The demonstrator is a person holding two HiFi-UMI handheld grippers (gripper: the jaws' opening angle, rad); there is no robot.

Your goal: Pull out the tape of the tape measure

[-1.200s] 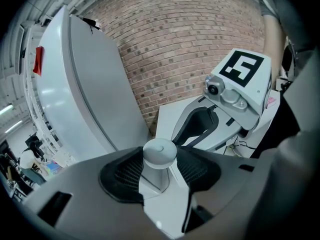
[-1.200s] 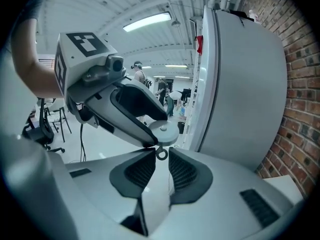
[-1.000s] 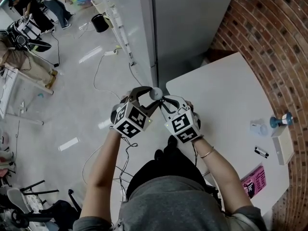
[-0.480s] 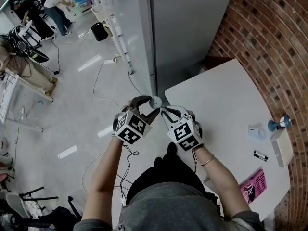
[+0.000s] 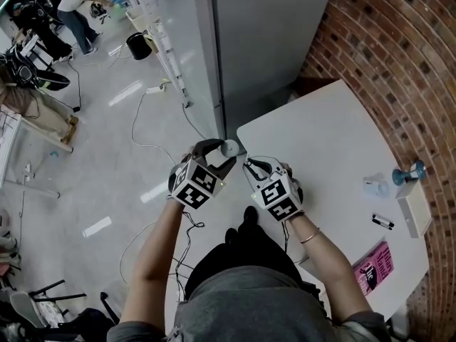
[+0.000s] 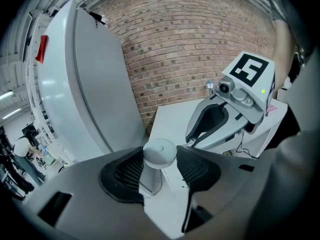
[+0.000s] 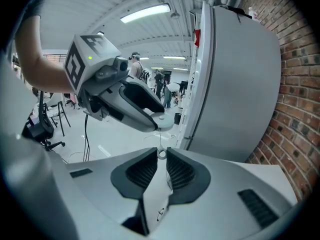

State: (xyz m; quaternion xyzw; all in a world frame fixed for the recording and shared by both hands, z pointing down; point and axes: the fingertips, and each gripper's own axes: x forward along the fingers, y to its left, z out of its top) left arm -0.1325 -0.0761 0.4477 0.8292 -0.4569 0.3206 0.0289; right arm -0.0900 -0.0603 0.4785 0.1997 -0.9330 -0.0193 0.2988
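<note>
A small round white tape measure is clamped between the pads of my left gripper, just off the white table's near-left corner. In the left gripper view the round case stands upright in my left gripper, with the right gripper's body beyond it. My right gripper sits just right of the case. It is shut on the tape's end ring and the pale strip behind it. A thin stretch of tape runs from the ring to the case.
A tall grey cabinet and a brick wall border the table. At the table's right edge lie a pink card, a black marker, a white box and a blue object. Cables trail over the floor.
My right gripper has drawn a little to the right, away from the tape measure's case, opening a small gap. The left gripper has kept its hold and place.
</note>
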